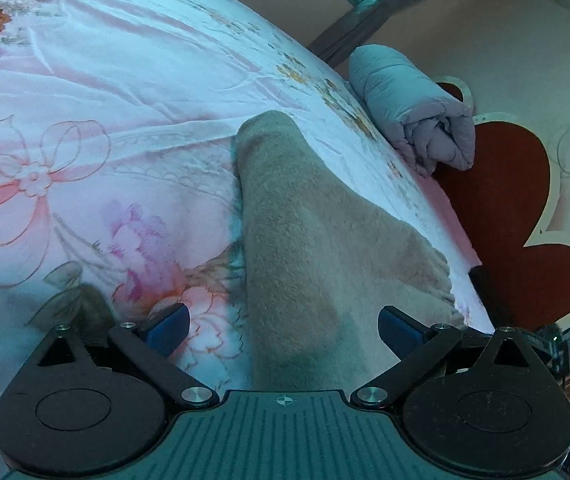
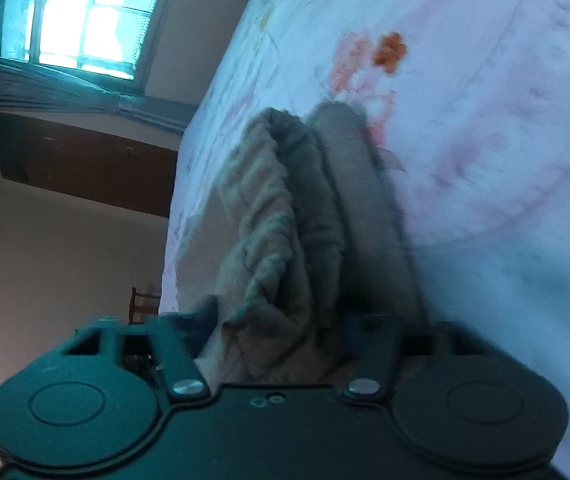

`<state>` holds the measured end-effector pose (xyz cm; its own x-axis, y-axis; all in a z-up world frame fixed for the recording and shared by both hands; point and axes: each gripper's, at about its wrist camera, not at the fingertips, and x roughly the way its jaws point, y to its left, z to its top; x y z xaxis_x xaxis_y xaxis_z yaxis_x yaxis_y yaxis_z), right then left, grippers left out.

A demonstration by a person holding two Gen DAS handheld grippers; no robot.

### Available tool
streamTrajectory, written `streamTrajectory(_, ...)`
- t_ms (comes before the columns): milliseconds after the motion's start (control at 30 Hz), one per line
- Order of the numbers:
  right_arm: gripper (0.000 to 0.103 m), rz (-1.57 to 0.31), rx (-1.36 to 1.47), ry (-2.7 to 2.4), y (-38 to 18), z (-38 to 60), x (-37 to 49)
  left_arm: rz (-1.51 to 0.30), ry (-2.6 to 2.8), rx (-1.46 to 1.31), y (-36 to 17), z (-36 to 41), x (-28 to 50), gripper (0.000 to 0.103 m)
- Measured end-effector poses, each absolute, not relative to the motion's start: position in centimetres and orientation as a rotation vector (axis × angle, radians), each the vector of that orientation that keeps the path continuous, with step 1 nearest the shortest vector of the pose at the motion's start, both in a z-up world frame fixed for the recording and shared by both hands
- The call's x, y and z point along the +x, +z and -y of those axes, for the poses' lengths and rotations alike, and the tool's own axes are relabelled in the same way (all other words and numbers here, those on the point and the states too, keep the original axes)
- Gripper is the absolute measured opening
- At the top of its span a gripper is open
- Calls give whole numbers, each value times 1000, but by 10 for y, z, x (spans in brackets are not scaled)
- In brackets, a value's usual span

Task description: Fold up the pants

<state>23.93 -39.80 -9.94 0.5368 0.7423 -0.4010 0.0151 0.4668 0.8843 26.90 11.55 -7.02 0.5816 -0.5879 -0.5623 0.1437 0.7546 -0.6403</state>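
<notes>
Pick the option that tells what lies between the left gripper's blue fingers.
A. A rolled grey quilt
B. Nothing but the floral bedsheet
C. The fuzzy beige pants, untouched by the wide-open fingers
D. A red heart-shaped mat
C. In the left wrist view the fuzzy beige pants run up the floral bedsheet between the left gripper, whose blue fingers stand wide apart and clear of the cloth.

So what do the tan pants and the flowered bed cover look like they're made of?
The pants look like a soft fleece or brushed knit: matte, fuzzy nap, thick rounded folds; the exact fibre is unclear. The bed cover looks like thin woven cloth, perhaps cotton or a blend: smooth with a slight sheen, a printed floral pattern and fine sharp creases.
</notes>
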Motion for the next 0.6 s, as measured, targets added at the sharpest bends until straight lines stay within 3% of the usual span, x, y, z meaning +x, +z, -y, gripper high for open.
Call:
streamTrajectory(133, 21, -808, 949, 553, -73, 407, 230, -853, -448, -579, -68, -123, 263, 100)
streamTrajectory(267, 21, -906, 1019, 471, -118, 432, 227, -866, -451, -560, -70, -121, 268, 100)
streamTrajectory(367, 25, -877, 989, 482, -108, 434, 223, -876, -466, -552, -69, -116, 275, 100)
streamTrajectory(467, 36, -824, 971, 464, -92, 442, 217, -888, -485, -558, -68, -112, 282, 100)
streamTrajectory(600, 70, -787, 1011, 445, -88, 459, 219, -898, -512, -587, -69, -110, 288, 100)
